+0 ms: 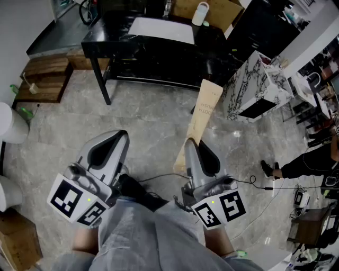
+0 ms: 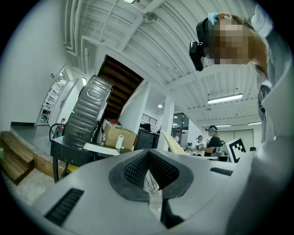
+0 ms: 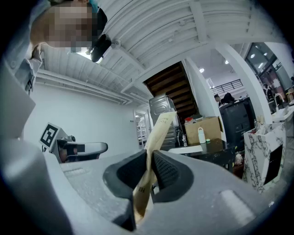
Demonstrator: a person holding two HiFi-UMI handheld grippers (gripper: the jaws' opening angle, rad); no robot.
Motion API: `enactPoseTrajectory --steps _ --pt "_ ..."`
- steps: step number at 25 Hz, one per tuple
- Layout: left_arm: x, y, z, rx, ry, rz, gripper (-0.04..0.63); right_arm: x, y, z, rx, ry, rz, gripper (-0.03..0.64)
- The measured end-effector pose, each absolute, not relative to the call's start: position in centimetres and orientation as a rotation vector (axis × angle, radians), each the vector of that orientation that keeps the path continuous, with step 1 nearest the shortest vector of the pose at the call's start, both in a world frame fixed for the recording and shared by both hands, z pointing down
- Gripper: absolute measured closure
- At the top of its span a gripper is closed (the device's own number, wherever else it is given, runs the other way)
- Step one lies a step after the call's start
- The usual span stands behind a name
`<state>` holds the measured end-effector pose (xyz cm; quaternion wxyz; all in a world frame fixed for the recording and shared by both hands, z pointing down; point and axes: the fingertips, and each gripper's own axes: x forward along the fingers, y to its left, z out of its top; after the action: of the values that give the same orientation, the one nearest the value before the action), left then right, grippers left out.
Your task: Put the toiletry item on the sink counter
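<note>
Grey trousers point(image 1: 143, 233) are seen nearest, with two hand-held grippers level above them, each bearing one cube of black-and-white square markers. The left hand-held gripper point(image 1: 123, 135) is closed on itself, its tips met and nothing held. The right hand-held gripper point(image 1: 192, 148) is clamped on one long tan carton point(image 1: 205, 108), the toiletry item, which is held out ahead over the grey stone floor point(image 1: 143, 111). Dark print runs along the carton but is too small to be read. Beyond, one black bench point(image 1: 106, 45) carries one white sheet point(image 1: 161, 29), one white bottle point(image 1: 200, 13) and one cardboard box point(image 1: 225, 10). To its right one marble-patterned bench point(image 1: 249, 90) is seen.
</note>
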<state>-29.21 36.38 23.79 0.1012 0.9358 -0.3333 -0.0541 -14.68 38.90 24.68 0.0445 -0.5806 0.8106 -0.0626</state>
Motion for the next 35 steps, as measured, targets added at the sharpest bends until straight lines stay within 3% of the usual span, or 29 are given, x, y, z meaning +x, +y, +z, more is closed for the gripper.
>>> enactPoseTrajectory --steps 24,35 --pt "-28.0 35.7 23.5 2.767 -1.047 -0.182 0.592 -12.6 37.5 24.4 -1.738 2.481 -0.168 0.575" --pt "-27.8 30.2 23.8 2.762 -1.033 -0.179 0.592 -12.4 32.3 25.0 -1.758 2.481 -0.183 0.575"
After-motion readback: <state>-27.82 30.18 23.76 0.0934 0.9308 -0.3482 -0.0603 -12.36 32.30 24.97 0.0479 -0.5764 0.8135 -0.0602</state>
